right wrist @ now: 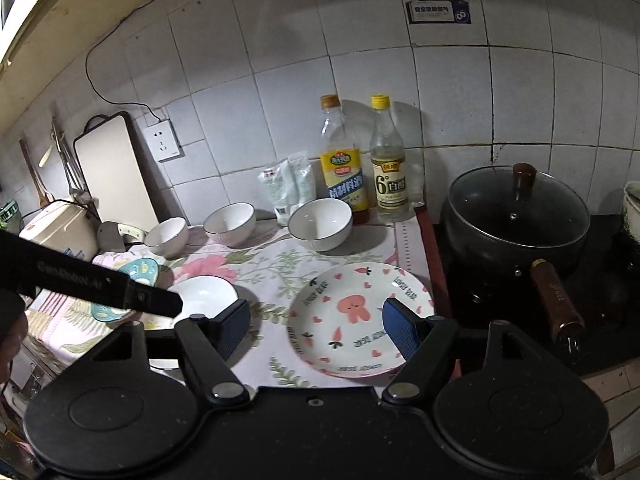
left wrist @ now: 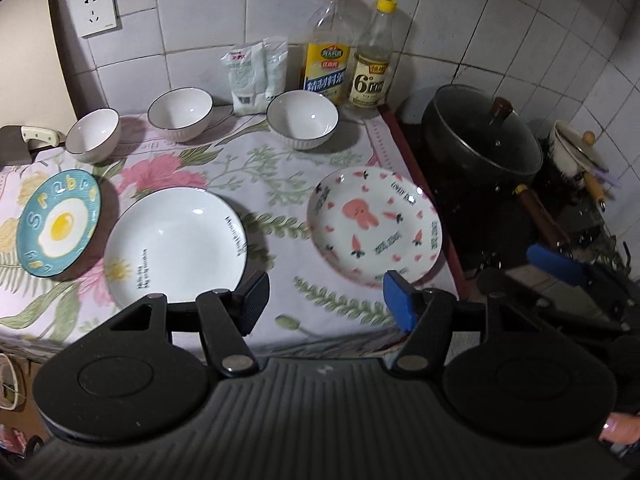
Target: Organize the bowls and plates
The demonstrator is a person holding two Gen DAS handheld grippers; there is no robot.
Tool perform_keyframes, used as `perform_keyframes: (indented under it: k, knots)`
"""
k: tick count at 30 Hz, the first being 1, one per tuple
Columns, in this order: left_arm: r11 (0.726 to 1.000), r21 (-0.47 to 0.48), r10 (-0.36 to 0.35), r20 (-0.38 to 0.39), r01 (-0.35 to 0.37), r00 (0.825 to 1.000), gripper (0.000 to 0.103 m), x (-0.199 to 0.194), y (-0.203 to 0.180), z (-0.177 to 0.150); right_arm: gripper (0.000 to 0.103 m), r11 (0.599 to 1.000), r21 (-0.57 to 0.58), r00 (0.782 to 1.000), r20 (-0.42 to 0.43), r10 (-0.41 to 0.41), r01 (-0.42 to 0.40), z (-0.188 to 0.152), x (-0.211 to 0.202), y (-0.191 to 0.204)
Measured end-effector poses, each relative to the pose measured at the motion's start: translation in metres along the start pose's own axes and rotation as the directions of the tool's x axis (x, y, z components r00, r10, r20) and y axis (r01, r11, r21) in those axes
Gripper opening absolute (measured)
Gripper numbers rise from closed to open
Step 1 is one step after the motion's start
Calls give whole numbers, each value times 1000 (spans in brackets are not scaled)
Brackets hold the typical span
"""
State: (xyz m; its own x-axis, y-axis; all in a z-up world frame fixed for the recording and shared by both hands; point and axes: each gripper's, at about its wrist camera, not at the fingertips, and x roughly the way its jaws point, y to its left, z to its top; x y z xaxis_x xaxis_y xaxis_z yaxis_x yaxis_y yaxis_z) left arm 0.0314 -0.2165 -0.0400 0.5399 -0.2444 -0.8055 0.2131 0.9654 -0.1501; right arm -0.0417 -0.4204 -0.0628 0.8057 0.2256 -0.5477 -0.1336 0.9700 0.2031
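Three white bowls stand along the back of the floral cloth: a small bowl (left wrist: 93, 136), a middle bowl (left wrist: 180, 114) and a right bowl (left wrist: 303, 120). In front lie a blue fried-egg plate (left wrist: 58, 222), a plain white plate (left wrist: 176, 246) and a bunny plate (left wrist: 374, 226). My left gripper (left wrist: 326, 300) hangs open over the cloth's front edge, between the white and bunny plates, holding nothing. My right gripper (right wrist: 317, 330) is open above the near side of the bunny plate (right wrist: 352, 316), its right finger over the plate's rim, gripping nothing.
Two bottles (left wrist: 328, 44) and white bags (left wrist: 256, 76) stand against the tiled wall. A lidded black pot (right wrist: 516, 216) sits on the dark stove at right, handle toward me. A cutting board (right wrist: 116, 168), a cleaver (left wrist: 16, 142) and a wall socket (left wrist: 96, 8) are at left.
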Motion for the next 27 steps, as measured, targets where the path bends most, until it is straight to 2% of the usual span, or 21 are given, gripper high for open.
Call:
perform_keyframes:
  k: [6,11,19,20,22,24,27]
  knots:
    - [998,-58,16,-7,-17,1000,62,35,-8,2,77,1000,6,999,-31,4,-4,-5,31,-27]
    - [994,-96,39,-58,-45,998,62,75,-14,-4,77,989,148,996,-86,24,-11,-4,66,-59]
    - [986,-114,125,18,-122,992,61,121,-21,-19,77,979,202,990,-144,8,22,-14,116,-94]
    - [985,-116,133,20,-130,991,60,127,-21,-19,76,978,205,988,-157,7,26,-15,122,-98]
    - [983,-125,134,3,-133,991,60,138,-21,-19,66,978,206,979,-201,1,41,-19,135,-102]
    - [982,-107,152,-50,-157,987,60,152,-23,-18,58,969,236,969,-247,-18,78,-21,149,-105]
    - [980,-114,159,-39,-163,986,60,162,-24,-18,58,946,306,963,-269,-18,103,-27,163,-112]
